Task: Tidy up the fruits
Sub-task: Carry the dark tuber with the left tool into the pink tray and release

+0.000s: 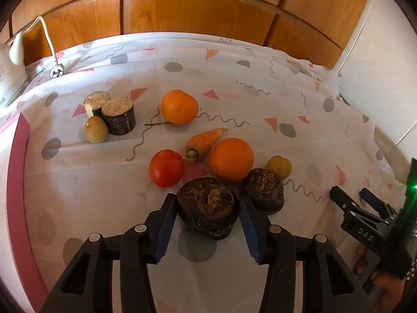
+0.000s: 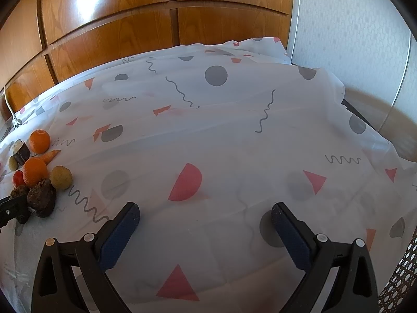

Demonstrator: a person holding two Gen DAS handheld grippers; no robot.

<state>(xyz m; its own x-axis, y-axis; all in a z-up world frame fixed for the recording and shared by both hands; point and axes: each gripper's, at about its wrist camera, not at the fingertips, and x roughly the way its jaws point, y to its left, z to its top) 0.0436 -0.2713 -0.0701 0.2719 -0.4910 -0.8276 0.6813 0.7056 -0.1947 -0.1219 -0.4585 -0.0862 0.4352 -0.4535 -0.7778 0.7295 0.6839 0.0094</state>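
My left gripper (image 1: 206,199) straddles a dark brown beetroot (image 1: 208,210) on the patterned cloth, its blue pads against both sides. A second beetroot (image 1: 263,190) lies just right of it. Behind them are a tomato (image 1: 166,168), a carrot (image 1: 204,140), two oranges (image 1: 231,158) (image 1: 179,107) and a small yellow fruit (image 1: 279,166). My right gripper (image 2: 206,216) stands open over bare cloth, nothing between its fingers; the left wrist view shows it at the right edge (image 1: 354,195). The same pile (image 2: 35,170) sits far left in the right wrist view.
Two cut dark cylinders with pale tops (image 1: 121,116) and another yellowish fruit (image 1: 96,129) lie at the back left. A white cable with a plug (image 1: 56,71) rests near wooden cupboard doors (image 1: 198,13). A pink edge (image 1: 18,182) borders the cloth on the left.
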